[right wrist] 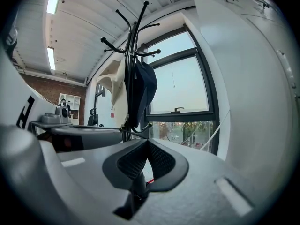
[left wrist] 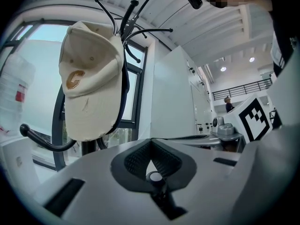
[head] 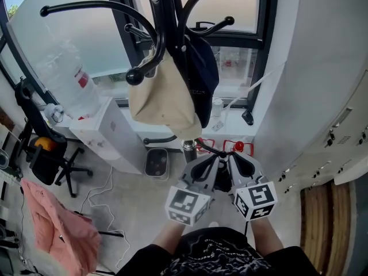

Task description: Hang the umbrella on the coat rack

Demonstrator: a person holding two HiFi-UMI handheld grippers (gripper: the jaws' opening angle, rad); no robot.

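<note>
Grey left gripper and right gripper bear black-and-white marker cubes; the shirt is black, white-patterned.

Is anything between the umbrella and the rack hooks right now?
Yes. The beige cap and the navy cap hang on the side of the coat rack facing you, right ahead of the umbrella in the right gripper. The low hook beside the beige cap is bare, and so are the upper hooks.

Coat rack before the window — caps on it, water dispenser left

two caps, one coat rack, one umbrella
</note>
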